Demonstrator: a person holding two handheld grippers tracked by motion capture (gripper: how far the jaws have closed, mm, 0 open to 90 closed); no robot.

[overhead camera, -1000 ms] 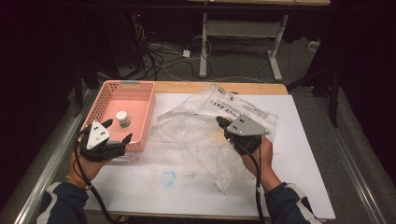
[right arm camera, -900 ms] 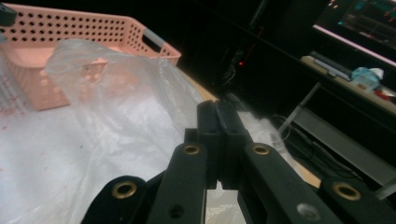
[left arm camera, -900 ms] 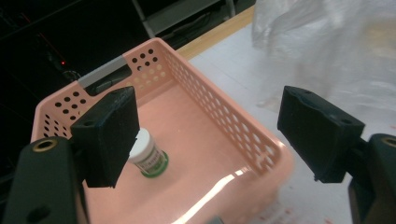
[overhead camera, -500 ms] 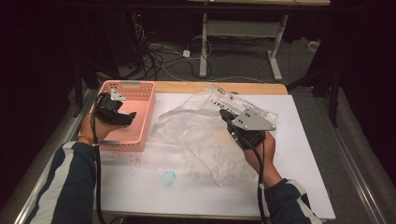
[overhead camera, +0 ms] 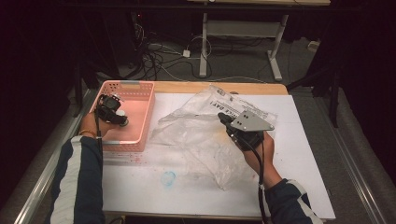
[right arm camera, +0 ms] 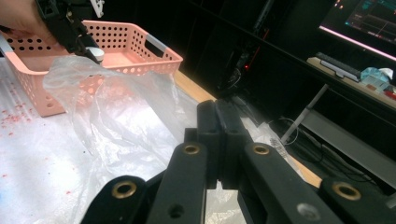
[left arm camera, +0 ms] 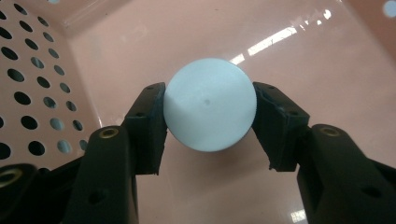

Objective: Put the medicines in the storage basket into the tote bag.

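A: We have the left gripper (left arm camera: 208, 112) down inside the pink basket (overhead camera: 140, 100). Its fingers (left arm camera: 147, 126) sit on either side of the round white lid (left arm camera: 210, 110) of a small jar, touching it on both sides, so they are clamped on the lid.

B: And the jar stands on the basket's floor, near the perforated wall. In the high view we see the left gripper (overhead camera: 111, 109) over the basket's near half.

A: Beside the basket, our right gripper (right arm camera: 219, 140) has its fingers pressed together on a fold of the clear plastic bag (overhead camera: 205, 135).

B: The bag lies crumpled on the white bench (overhead camera: 303, 186), just beside the basket, one flap raised toward it.
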